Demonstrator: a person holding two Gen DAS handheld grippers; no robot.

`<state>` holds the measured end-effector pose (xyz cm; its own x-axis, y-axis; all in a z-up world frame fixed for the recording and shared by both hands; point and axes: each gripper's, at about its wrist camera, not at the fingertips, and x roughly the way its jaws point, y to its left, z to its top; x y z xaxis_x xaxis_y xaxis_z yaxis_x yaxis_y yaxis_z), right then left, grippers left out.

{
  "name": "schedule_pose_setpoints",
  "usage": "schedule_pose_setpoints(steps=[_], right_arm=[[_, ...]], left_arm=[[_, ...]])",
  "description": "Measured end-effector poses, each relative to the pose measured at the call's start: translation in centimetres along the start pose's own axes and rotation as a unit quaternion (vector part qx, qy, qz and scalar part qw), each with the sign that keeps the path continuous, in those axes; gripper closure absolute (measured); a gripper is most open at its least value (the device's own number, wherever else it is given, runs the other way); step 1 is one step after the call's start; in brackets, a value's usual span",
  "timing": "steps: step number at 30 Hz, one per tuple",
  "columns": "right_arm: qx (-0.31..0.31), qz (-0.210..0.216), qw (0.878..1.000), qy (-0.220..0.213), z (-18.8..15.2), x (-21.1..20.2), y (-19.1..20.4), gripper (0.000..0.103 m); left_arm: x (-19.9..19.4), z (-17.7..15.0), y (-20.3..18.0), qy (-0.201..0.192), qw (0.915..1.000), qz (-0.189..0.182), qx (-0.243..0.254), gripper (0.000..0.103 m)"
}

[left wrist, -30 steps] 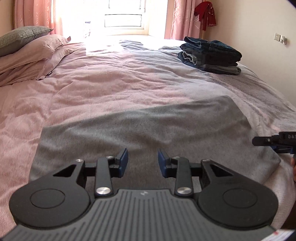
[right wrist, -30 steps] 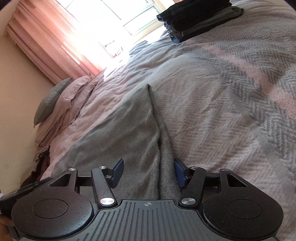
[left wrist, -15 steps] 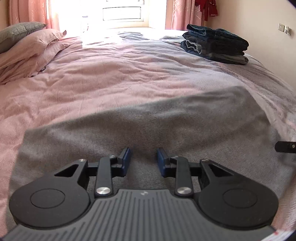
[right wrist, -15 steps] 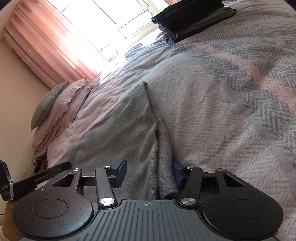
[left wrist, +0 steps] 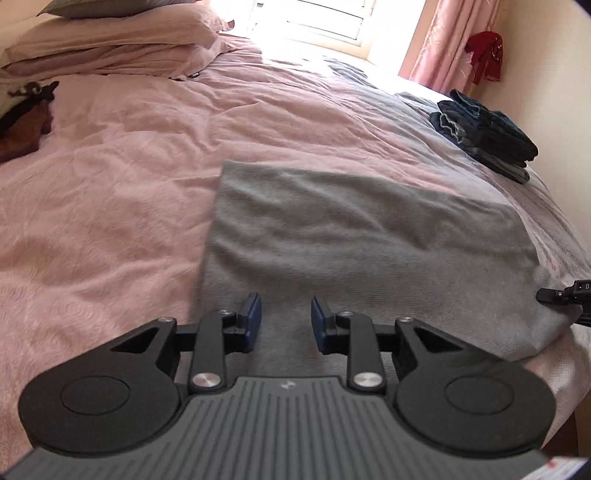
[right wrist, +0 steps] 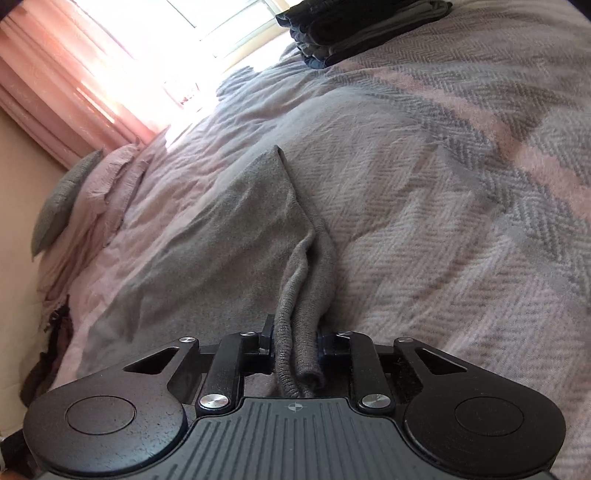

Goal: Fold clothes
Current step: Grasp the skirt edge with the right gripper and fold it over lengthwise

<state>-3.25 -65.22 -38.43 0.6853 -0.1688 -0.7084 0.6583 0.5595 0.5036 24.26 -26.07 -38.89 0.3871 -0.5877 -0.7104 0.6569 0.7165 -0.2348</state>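
A grey knitted garment [left wrist: 362, 236] lies spread flat on the bed. My left gripper [left wrist: 286, 319] hovers over its near left part, just inside the left edge. Its jaws are closing, with a clear gap between the blue pads [left wrist: 252, 314] and no cloth pinched in them. My right gripper [right wrist: 295, 347] is at the garment's [right wrist: 207, 258] near right edge. Its jaws are closing on a bunched fold of that edge, and the pads press the cloth from both sides. The tip of the right gripper [left wrist: 565, 295] also shows at the garment's right corner.
A stack of folded dark clothes [left wrist: 484, 136] sits far right on the bed near the wall, and shows again as a stack [right wrist: 362, 29]. Pillows [left wrist: 110, 37] lie at the far left. A pink duvet [left wrist: 110, 206] and herringbone blanket [right wrist: 461, 221] cover the bed. Dark cloth [left wrist: 22, 122] lies at the left edge.
The left gripper slid left to the garment's left edge and rolled. The right jaws came together on the garment's right edge, bunching the cloth between them.
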Motion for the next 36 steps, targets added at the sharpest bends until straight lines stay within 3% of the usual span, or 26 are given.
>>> schedule_pose_setpoints(steps=[3, 5, 7, 9, 14, 18, 21, 22, 24, 25, 26, 28, 30, 33, 36], right_arm=[[-0.089, -0.094, 0.991, -0.015, 0.1, -0.9, 5.7, 0.089], [-0.181, -0.138, 0.973, -0.044, -0.5, -1.8, 11.0, 0.089], [-0.271, -0.165, 0.945, -0.079, -1.8, -2.4, 16.8, 0.089], [-0.360, -0.177, 0.910, -0.108, -4.0, -2.6, 22.7, 0.089], [-0.519, -0.143, 0.832, -0.131, -12.1, -1.0, 34.3, 0.089], [-0.601, -0.117, 0.785, -0.092, -20.0, 4.3, 38.6, 0.088], [-0.647, -0.123, 0.753, -0.016, -25.2, 10.2, 38.5, 0.073], [-0.650, -0.122, 0.750, 0.005, -26.3, 11.5, 37.8, 0.072], [-0.658, -0.127, 0.742, -0.026, -27.5, 11.3, 36.8, 0.069], [-0.652, -0.113, 0.749, -0.025, -27.2, 10.4, 36.6, 0.064], [-0.634, -0.086, 0.769, -0.019, -26.4, 9.1, 36.4, 0.058], [-0.595, -0.031, 0.803, -0.013, -24.7, 6.3, 36.0, 0.054], [-0.560, 0.007, 0.828, -0.029, -22.7, 3.3, 34.9, 0.054], [-0.494, 0.024, 0.868, -0.052, -19.3, 0.5, 32.2, 0.054], [-0.402, -0.006, 0.914, -0.048, -15.6, 0.3, 27.8, 0.055]], left_arm=[[-1.5, -0.1, 2.3, -0.013, 0.9990, -0.020, -0.039, 0.081], [-2.6, -0.1, 3.7, -0.025, 0.9982, -0.017, -0.052, 0.081], [-3.5, -0.1, 5.5, -0.035, 0.9972, -0.015, -0.065, 0.081], [-4.6, -0.1, 7.6, -0.041, 0.9953, -0.013, -0.086, 0.081], [-6.6, -1.2, 13.4, -0.051, 0.9883, -0.001, -0.144, 0.080], [-6.7, -2.8, 16.6, -0.045, 0.9817, -0.008, -0.185, 0.080], [-7.2, -3.6, 17.5, -0.050, 0.9774, -0.028, -0.203, 0.080], [-7.4, -3.6, 17.5, -0.050, 0.9773, -0.029, -0.204, 0.080], [-7.7, -3.7, 17.4, -0.051, 0.9775, -0.034, -0.202, 0.080], [-7.8, -3.6, 17.2, -0.050, 0.9775, -0.039, -0.201, 0.080], [-7.9, -3.4, 16.9, -0.048, 0.9771, -0.046, -0.202, 0.080], [-8.1, -3.1, 16.2, -0.048, 0.9754, -0.071, -0.203, 0.080], [-8.3, -2.8, 15.1, -0.049, 0.9707, -0.106, -0.210, 0.080], [-7.8, -2.1, 13.4, -0.043, 0.9604, -0.162, -0.222, 0.080], [-6.2, -1.3, 11.7, -0.027, 0.9526, -0.197, -0.230, 0.080]])
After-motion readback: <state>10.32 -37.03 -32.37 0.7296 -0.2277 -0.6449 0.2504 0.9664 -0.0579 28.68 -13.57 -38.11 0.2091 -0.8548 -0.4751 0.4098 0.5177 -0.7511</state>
